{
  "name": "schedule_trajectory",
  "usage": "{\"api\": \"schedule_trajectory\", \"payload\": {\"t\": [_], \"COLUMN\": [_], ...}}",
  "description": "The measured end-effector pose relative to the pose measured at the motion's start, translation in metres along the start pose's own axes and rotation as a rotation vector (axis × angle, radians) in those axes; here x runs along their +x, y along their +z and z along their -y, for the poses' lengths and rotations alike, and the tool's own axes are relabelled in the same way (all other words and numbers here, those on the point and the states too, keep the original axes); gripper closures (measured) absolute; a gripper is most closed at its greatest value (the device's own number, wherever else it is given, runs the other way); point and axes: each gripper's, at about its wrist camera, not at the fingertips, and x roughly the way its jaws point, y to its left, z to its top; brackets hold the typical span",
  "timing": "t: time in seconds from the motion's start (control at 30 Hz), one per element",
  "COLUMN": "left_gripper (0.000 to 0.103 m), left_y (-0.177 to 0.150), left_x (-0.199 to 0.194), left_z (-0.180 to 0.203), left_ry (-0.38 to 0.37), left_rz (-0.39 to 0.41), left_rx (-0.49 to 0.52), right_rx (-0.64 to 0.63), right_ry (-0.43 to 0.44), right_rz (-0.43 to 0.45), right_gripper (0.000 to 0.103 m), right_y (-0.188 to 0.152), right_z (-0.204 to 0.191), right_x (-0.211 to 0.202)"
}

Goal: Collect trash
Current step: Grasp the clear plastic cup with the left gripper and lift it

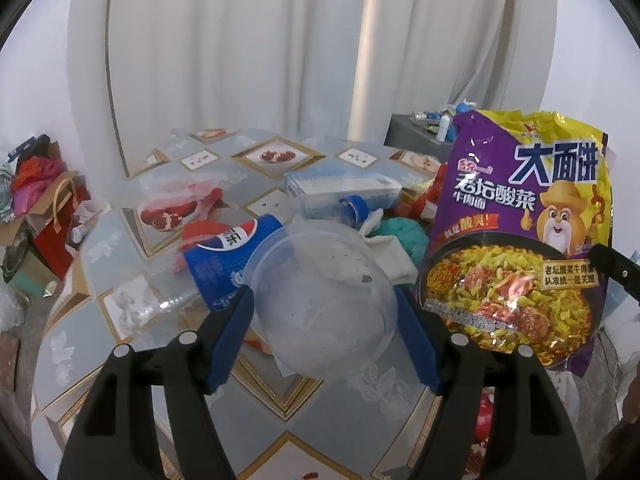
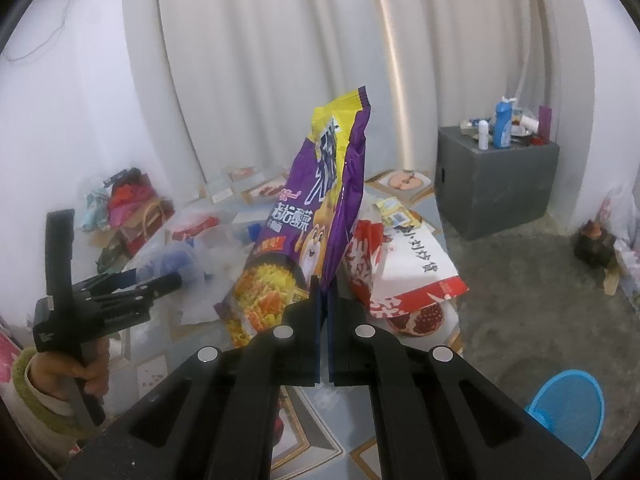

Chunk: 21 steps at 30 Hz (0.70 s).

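Only right wrist view shows round blue mesh bin (image 2: 568, 408) on floor. Purple-yellow foil noodle packet (image 2: 320, 200) upright above patterned surface (image 1: 320, 412), pinched in right gripper (image 2: 323, 280) jaws. Left gripper (image 1: 324, 300) jaws spread around clear plastic bowl (image 1: 320, 300)

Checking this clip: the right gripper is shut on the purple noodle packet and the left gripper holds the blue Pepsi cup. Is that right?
Not quite. The left gripper holds a clear plastic bowl, not the Pepsi cup, which lies on the table behind it; the left wrist view shows this. The right gripper is indeed shut on the noodle packet.
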Motion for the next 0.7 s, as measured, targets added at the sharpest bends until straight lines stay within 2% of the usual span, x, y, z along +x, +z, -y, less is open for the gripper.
{"api": "schedule_trajectory", "payload": {"t": [0.43, 0.7], "left_gripper": [0.034, 0.034], "left_y": [0.001, 0.010], "left_x": [-0.066, -0.090], "left_z": [0.013, 0.062], "left_ry": [-0.027, -0.122], "left_rz": [0.099, 0.136], "left_rx": [0.028, 0.120], "right_rx": [-0.001, 0.077], "right_ry": [-0.016, -0.102], "right_rz": [0.084, 0.165], "right_gripper": [0.102, 0.102], "right_y": [-0.008, -0.027], "right_z": [-0.004, 0.029], "right_x": [-0.054, -0.108]}}
